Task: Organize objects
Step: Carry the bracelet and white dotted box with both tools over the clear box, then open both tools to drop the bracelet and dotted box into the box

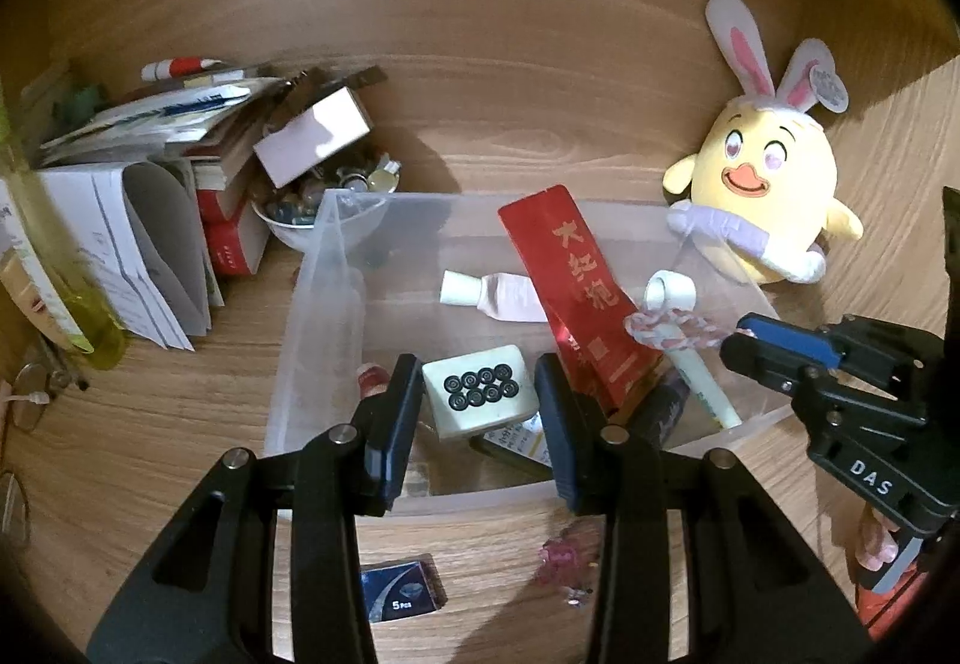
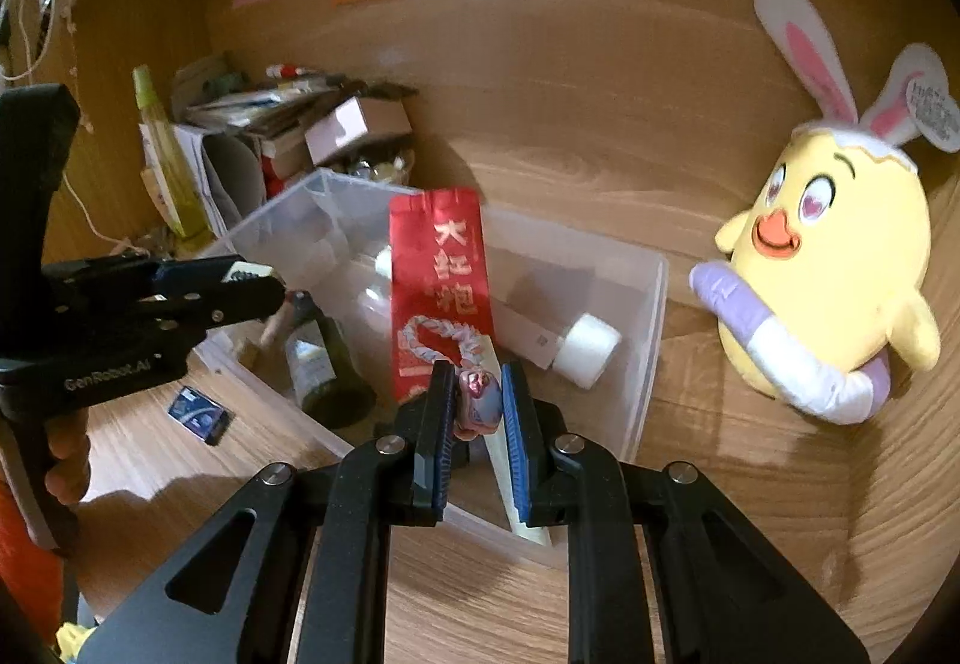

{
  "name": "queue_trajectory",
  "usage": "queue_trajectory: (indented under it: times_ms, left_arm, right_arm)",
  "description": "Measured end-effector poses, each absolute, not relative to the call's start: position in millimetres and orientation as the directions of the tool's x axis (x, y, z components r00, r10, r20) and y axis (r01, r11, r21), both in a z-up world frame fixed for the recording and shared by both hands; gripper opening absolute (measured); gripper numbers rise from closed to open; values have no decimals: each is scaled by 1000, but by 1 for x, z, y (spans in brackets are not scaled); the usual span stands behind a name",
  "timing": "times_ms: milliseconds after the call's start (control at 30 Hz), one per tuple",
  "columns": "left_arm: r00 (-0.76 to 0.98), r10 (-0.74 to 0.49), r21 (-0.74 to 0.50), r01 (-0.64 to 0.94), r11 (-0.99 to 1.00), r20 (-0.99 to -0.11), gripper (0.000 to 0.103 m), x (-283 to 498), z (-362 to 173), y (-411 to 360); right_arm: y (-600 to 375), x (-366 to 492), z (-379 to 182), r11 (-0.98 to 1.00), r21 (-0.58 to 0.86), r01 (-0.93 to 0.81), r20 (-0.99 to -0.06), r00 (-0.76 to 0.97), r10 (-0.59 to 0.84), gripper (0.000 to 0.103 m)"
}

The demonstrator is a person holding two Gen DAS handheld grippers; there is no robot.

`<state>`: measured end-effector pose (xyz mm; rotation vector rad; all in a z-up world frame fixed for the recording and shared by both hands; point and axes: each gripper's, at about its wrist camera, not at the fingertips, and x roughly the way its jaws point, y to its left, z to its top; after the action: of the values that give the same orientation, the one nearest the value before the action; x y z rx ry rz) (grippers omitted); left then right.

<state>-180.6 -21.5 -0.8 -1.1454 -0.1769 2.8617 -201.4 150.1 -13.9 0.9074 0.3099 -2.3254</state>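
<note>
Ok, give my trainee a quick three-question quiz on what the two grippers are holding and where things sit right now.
1. True or false: the left gripper is closed on a mahjong tile.
2. Multiple choice: the right gripper is shut on A) the red packet, B) a small pink charm, C) the white tube.
3. Fill in the blank: the yellow plush chick sits ___ the clear bin.

Key: 1 true; 2 B; 3 outside.
</note>
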Motion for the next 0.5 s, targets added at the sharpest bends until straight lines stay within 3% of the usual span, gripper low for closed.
queue_trajectory:
  times_ms: [233,367,500]
  left_arm:
    - [-729,92,-121,-13,-993,-679,40,-178,2,-20]
    - [-737,100,-134,-13,-991,-669,48,-173,6,-22]
    - [-747,104,-141,-14,-990,-657,57,-165,15,-22]
  right_arm:
    - [149,-205,-16,-792,-2,611,-682,-580,-445,16]
    - [149,-203,-14,-793,-11,610,-678,-587,-442,35]
    - [150,-197,-7,-785,-21,620,-654,-602,-458,42]
